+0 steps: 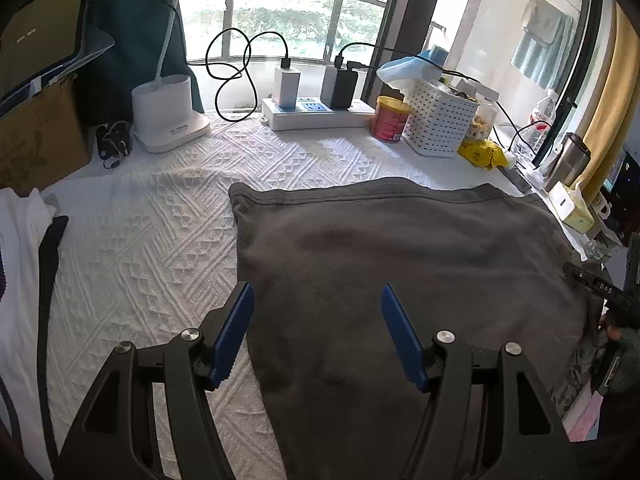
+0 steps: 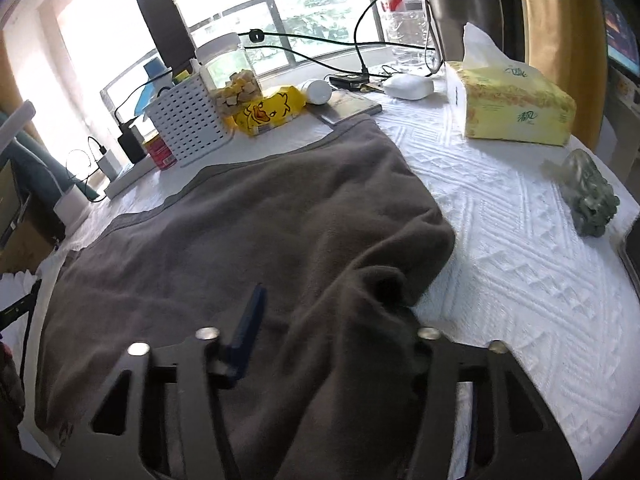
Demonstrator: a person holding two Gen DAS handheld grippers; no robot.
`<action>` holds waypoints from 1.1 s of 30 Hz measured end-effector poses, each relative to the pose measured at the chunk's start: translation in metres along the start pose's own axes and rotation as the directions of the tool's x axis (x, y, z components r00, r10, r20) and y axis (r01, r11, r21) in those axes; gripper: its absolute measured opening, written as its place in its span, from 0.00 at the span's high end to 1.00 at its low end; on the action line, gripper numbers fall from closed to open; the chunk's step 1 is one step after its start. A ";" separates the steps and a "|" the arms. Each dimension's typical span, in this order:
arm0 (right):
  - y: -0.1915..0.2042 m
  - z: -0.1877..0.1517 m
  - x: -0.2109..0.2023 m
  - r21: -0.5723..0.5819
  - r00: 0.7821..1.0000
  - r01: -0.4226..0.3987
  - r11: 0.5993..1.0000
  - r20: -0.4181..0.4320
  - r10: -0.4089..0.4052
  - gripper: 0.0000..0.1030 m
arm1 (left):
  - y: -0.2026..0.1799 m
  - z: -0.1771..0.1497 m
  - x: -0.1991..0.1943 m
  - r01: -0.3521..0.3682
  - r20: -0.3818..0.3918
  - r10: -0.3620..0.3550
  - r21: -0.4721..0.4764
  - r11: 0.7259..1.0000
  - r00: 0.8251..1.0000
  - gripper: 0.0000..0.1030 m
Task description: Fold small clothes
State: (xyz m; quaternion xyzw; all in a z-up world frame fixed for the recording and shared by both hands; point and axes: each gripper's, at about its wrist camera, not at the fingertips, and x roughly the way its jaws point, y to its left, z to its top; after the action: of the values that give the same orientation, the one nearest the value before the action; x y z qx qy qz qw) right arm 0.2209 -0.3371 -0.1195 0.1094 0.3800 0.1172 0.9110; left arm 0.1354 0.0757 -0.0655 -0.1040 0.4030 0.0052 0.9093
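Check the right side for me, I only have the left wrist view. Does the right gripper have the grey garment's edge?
Observer: The grey garment lies bunched inside the right gripper and is draped over one finger, hiding it. I cannot tell if it is pinched.
Operator: Other finger?
Observer: Its blue pad shows beside the raised fold.
Operator: Anything right of the garment?
Observer: A green figurine stands on the white table cover, apart from the garment.
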 end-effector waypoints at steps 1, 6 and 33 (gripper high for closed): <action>0.000 0.001 0.002 0.002 1.000 -0.002 1.000 -0.003 0.002 0.68 | 0.000 0.000 0.000 0.000 0.001 0.000 -0.002 1.000 1.000 0.36; 0.006 0.004 0.007 -0.028 0.999 -0.027 0.999 -0.023 0.026 0.85 | 0.000 0.000 0.001 0.000 0.005 0.000 -0.008 1.000 1.000 0.36; 0.149 0.027 -0.009 -0.260 0.985 -0.168 0.951 0.001 0.175 0.87 | 0.040 -0.011 -0.033 0.062 0.160 -0.055 -0.044 0.997 0.986 0.36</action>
State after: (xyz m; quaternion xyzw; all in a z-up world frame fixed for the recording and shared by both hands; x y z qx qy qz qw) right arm 0.2143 -0.2012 -0.0520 0.0236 0.3395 0.2430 0.9084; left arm 0.1008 0.1153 -0.0558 -0.1372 0.3258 -0.0034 0.9354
